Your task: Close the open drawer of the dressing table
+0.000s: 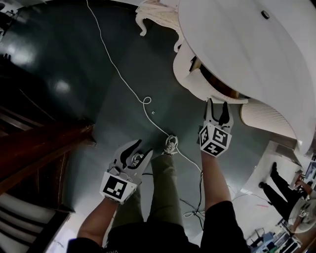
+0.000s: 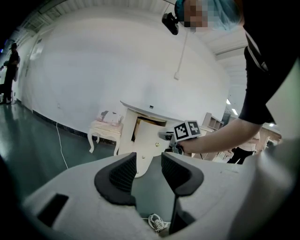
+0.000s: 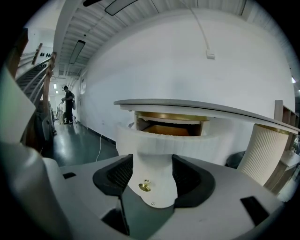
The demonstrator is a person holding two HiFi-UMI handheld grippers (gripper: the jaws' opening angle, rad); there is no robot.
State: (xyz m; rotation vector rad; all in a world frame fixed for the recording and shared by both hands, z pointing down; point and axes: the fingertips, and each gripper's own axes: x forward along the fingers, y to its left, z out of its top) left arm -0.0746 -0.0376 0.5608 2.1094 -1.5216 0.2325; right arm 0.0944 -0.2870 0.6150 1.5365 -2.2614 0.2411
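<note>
The white dressing table [image 1: 237, 44] fills the upper right of the head view, and its drawer [image 1: 186, 66] stands pulled out below the top. My right gripper [image 1: 218, 105] points at the drawer's front with its jaws wide apart. In the right gripper view the white drawer front [image 3: 154, 154] and its brass knob [image 3: 144, 186] sit between the open jaws of the right gripper [image 3: 151, 176], and the wooden inside [image 3: 168, 129] shows above. My left gripper [image 1: 139, 150] hangs lower left over the floor. It is open and empty [image 2: 149, 171].
A white cable [image 1: 123, 74] runs across the dark floor to a sneaker [image 1: 171, 144]. A small white bench [image 1: 153, 12] stands beyond the table and a ribbed white stool [image 1: 264, 116] to its right. Wooden stairs [image 1: 39, 148] lie at left. A person [image 3: 69, 104] stands far off.
</note>
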